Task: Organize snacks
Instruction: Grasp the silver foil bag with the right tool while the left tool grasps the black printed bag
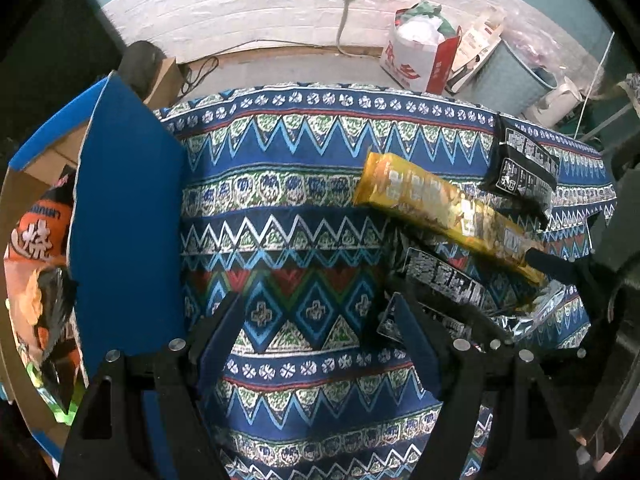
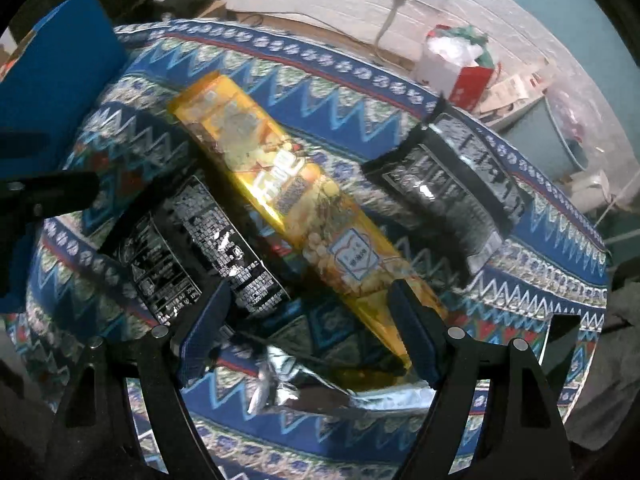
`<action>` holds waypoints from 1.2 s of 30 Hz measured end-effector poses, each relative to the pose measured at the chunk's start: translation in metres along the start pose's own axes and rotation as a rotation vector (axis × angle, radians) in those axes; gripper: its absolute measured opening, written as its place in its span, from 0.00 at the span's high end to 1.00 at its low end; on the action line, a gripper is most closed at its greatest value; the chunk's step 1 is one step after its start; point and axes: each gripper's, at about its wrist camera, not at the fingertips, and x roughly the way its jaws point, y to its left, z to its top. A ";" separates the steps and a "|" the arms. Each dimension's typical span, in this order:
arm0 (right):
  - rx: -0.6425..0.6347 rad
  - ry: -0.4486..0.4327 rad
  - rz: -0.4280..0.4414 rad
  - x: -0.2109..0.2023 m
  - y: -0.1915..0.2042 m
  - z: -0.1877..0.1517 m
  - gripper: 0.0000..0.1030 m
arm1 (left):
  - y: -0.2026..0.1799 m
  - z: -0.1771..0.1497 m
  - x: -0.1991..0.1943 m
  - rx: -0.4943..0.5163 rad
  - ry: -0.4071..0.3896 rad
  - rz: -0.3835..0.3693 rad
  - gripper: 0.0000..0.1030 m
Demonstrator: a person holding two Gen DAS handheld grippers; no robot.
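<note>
Yellow snack pack (image 2: 296, 208) lying long, light, slick foil | right gripper (image 2: 308, 320) gaping wide over its near end | left gripper (image 1: 316, 320) gaping, holding nothing | pinching mid-body looks best

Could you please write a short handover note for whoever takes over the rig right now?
Left gripper: open, empty, above the patterned tablecloth.
Right gripper: open, jaws either side of the long yellow snack packet's near end, not gripping.
Done: orange snack bag sits in the blue-edged cardboard box.
Left: yellow packet, black packet beside it, black packet farther right, crumpled silver wrapper.
</note>
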 end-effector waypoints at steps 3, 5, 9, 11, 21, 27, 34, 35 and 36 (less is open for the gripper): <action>0.007 0.005 0.030 -0.003 0.004 -0.004 0.22 | 0.001 -0.005 -0.002 0.001 0.000 0.007 0.24; 0.008 0.008 0.036 -0.006 0.004 -0.006 0.22 | 0.001 -0.009 -0.002 0.000 0.005 0.000 0.23; 0.036 -0.014 0.017 -0.017 -0.008 -0.008 0.22 | -0.002 -0.017 -0.001 -0.005 0.031 -0.037 0.22; 0.073 -0.023 0.006 -0.022 -0.020 -0.011 0.22 | -0.005 -0.020 0.001 0.000 0.040 -0.041 0.22; 0.061 -0.080 -0.113 -0.002 -0.024 -0.003 0.22 | -0.016 -0.027 0.003 0.014 0.054 -0.014 0.22; 0.001 -0.042 -0.117 0.004 -0.005 -0.011 0.22 | 0.001 -0.035 0.001 -0.036 0.067 -0.016 0.22; -0.066 -0.016 -0.014 -0.005 0.031 -0.029 0.22 | 0.012 -0.042 0.002 -0.054 0.082 -0.032 0.22; -0.064 -0.015 -0.008 -0.006 0.032 -0.030 0.22 | 0.012 -0.043 0.002 -0.051 0.082 -0.031 0.22; -0.056 -0.014 -0.006 -0.008 0.032 -0.032 0.22 | 0.011 -0.044 0.001 -0.048 0.081 -0.033 0.22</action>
